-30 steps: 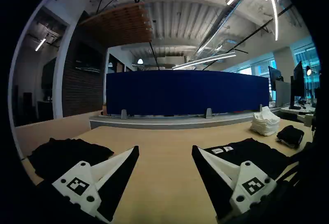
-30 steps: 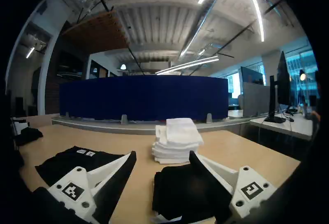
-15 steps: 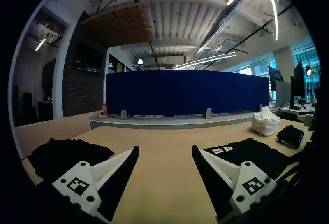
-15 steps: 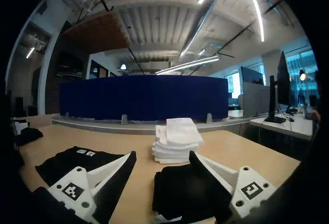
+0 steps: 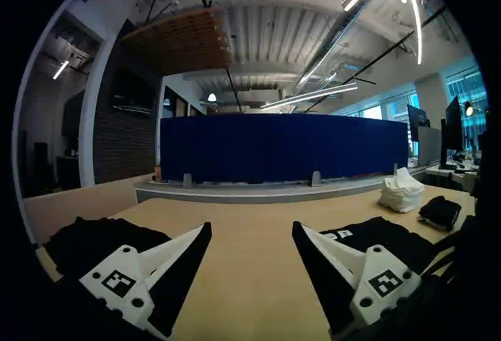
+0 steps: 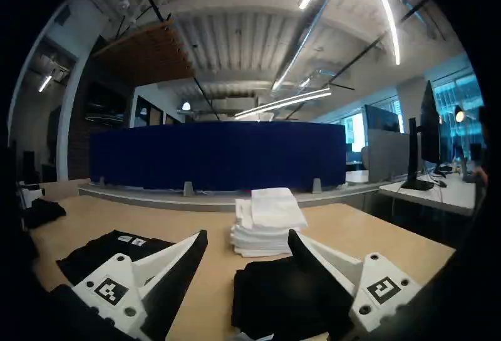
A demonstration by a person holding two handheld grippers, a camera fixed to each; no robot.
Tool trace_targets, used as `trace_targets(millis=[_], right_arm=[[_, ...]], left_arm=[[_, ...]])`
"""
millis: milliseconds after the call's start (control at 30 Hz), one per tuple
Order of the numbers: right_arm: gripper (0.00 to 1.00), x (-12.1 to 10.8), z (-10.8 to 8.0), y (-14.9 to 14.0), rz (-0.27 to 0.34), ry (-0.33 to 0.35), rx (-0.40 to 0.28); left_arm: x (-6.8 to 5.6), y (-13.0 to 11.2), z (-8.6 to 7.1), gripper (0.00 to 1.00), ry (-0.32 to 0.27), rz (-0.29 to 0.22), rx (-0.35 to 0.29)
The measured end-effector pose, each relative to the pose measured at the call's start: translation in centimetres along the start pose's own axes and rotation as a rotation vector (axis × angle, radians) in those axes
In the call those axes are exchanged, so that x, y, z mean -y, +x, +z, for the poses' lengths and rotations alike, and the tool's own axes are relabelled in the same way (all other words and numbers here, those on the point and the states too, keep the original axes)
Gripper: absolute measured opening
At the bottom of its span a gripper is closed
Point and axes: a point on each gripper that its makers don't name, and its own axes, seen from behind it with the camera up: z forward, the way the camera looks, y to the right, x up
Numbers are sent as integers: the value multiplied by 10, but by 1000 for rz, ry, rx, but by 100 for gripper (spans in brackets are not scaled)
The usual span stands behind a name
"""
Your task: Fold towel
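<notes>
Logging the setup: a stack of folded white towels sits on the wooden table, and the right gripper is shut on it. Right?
No: the stack of folded white towels sits on the wooden table, but the right gripper is open, fingers apart, as the right gripper view shows.

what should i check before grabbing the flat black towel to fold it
1. left gripper open and empty: ok
2. right gripper open and empty: ok
3. flat black towel spread on the table: ok
4. white towel stack apart from it: ok
5. its near corners in sight: cannot tell, a finger hides them
6. right gripper aimed at it: not ok, folded black towel lies between its fingers
</notes>
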Motion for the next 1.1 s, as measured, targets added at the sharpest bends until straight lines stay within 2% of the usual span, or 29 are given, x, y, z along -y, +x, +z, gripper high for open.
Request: trace_targets(millis=[167,400,500,667,800,1100], right_arm=[[100,3,-6,33,-2,3,15],[100,13,-13,98,-45,11,7],[100,18,-15,124,-44,15,6],[100,22,-16,160,-34,18,6],[100,26,-16,168,-35,38,28],[100,29,-14,160,-83,99,134]], left_arm=[[5,35,3,95,3,-14,6],[7,101,0,95,-1,7,-8],[10,125,-1,96,2,9,-7],[8,157,-5,95,-11,12,-1],[2,161,-5,95,-33,25,23],[-17,146,-5,95,-133,72,140]])
